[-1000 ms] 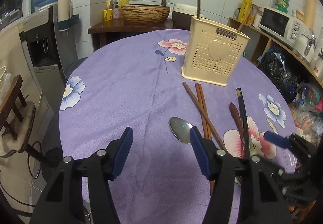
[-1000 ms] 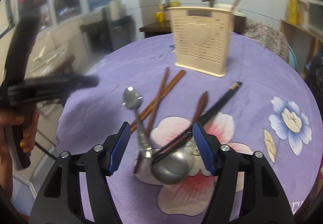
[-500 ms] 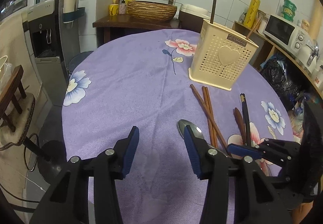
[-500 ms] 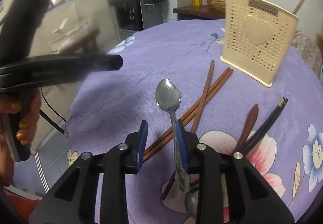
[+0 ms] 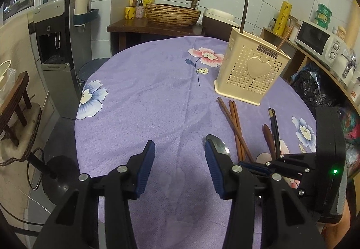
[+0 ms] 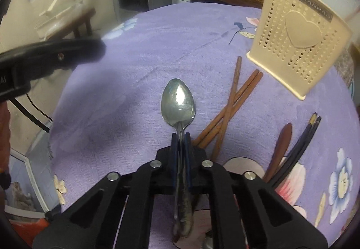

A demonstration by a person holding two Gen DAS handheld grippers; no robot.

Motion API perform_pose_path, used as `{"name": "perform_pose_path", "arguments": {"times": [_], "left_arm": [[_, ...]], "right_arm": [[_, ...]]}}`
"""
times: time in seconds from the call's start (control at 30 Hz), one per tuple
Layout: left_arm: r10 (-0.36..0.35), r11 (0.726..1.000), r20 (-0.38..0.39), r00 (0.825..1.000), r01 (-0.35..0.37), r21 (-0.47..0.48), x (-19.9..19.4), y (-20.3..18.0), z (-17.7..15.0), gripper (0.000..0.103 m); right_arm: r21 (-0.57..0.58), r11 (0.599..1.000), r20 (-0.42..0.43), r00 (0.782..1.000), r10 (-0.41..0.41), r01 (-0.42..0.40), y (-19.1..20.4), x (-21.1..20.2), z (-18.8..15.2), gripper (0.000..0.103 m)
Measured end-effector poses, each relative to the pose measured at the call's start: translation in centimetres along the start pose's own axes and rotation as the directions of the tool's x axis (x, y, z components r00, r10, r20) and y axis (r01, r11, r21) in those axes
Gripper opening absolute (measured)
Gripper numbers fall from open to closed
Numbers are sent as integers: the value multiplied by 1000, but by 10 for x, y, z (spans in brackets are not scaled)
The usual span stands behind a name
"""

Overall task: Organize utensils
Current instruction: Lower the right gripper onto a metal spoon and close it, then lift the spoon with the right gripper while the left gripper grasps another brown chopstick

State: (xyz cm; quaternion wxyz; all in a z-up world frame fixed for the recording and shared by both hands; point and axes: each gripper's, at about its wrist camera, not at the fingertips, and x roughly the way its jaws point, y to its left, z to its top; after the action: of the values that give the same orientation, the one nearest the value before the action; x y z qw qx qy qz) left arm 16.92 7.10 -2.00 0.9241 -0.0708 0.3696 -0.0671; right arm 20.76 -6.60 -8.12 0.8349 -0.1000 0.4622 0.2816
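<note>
My right gripper (image 6: 180, 136) is shut on the handle of a metal spoon (image 6: 178, 104), whose bowl points forward over the purple tablecloth; the bowl also shows in the left wrist view (image 5: 219, 147). My left gripper (image 5: 180, 159) is open and empty above the cloth, left of the spoon. A cream perforated utensil holder (image 5: 252, 72) with a heart stands at the back right, also in the right wrist view (image 6: 297, 37), with two sticks in it. Brown chopsticks (image 6: 227, 118), a brown wooden spoon (image 6: 280, 147) and dark chopsticks (image 6: 301, 145) lie on the cloth.
The round table's purple cloth (image 5: 146, 100) drops off at the left edge. A water dispenser (image 5: 56, 51) and a wooden stool (image 5: 15, 100) stand left of the table. A counter with a microwave (image 5: 315, 37) runs along the right.
My right gripper has closed from wide open onto the spoon handle. My left gripper has narrowed a little and stays open and empty.
</note>
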Motion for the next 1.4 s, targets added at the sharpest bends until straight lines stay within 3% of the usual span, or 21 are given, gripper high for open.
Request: {"name": "perform_pose_path", "arguments": {"times": [0.17,0.2,0.37,0.43,0.53,0.57,0.63,0.67,0.7,0.83,1.07,1.17,1.33,1.4], "left_arm": [[-2,1000,2,1000,2,-3,1,-1,1,46],[-5,1000,1,1000,5,-6,2,-1,1,46],[-15,1000,-16,1000,15,0,9,-6,-1,46],[-23,1000,-21,1000,23,3,12,-9,-2,46],[-28,1000,-21,999,29,7,13,-13,-2,46],[-28,1000,-18,999,28,9,13,-13,-2,46],[-21,1000,-8,1000,21,7,9,-12,-1,46],[-18,1000,-5,1000,18,5,8,-10,0,46],[-14,1000,-4,1000,14,2,7,-9,0,46],[12,1000,1,1000,-12,-18,4,3,0,46],[37,998,4,999,-37,-51,-1,23,-1,46],[36,998,0,999,-36,-51,-1,26,-2,46],[33,998,0,999,-33,-57,0,28,-2,46],[33,998,0,999,-33,-56,1,27,-1,46]], "right_arm": [[114,994,96,995,-11,0,-11,-22,-8,5],[151,989,124,992,-23,4,-16,-31,-10,1],[313,949,232,965,-123,46,-57,-79,-29,1],[316,949,244,964,-108,27,-69,-85,-36,1],[209,977,258,966,-28,-28,-60,-77,-34,2],[186,982,246,969,-21,-26,-56,-74,-33,8],[133,990,225,974,20,-51,-45,-67,-30,34],[98,992,209,976,54,-76,-38,-60,-26,52],[72,994,203,977,61,-77,-31,-55,-21,55],[-63,993,145,983,108,-100,-9,-29,-3,55],[-168,984,9,998,55,-53,-4,14,24,55],[-178,982,-44,998,51,-58,-6,25,26,51],[-135,988,-46,997,63,-69,-10,27,25,39],[-97,993,-42,997,63,-66,-12,26,24,39]]}}
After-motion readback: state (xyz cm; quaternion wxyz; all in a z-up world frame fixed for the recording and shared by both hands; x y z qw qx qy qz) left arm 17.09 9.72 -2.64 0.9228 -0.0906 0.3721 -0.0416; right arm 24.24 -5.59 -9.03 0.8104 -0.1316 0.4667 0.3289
